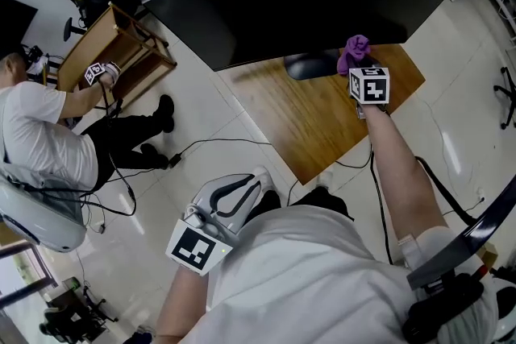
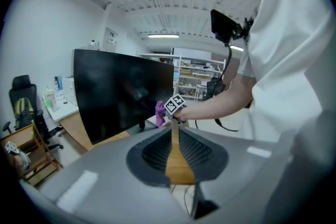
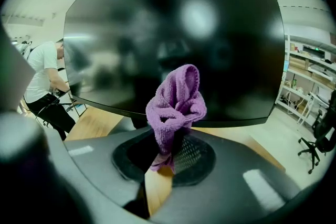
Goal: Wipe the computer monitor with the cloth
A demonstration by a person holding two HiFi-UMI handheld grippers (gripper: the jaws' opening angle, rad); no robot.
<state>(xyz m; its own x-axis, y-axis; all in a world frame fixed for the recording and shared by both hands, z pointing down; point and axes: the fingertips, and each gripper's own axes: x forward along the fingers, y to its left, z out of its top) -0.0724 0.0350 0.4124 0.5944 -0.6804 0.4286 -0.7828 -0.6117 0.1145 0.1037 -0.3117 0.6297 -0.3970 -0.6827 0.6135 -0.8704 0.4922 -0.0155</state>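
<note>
A wide black monitor [image 1: 298, 0] stands on a wooden desk [image 1: 322, 121], its dark screen [image 3: 173, 34] filling the right gripper view. My right gripper [image 1: 360, 64] is shut on a bunched purple cloth [image 3: 176, 105], which it holds just below the screen's lower edge; the cloth [image 1: 355, 52] sits near the monitor's stand [image 1: 310, 64]. My left gripper [image 1: 230, 197] hangs low by my body, off the desk. Its jaws are nearly together with nothing between them, only a thin slit showing the desk. From it I see the monitor [image 2: 121, 94] and the cloth [image 2: 159, 113].
Another person [image 1: 48, 133] sits on the floor at left beside a small wooden table [image 1: 113, 44], holding another marker cube. Cables [image 1: 210, 145] run across the tiled floor. An office chair [image 1: 509, 93] stands at the right edge, shelves behind.
</note>
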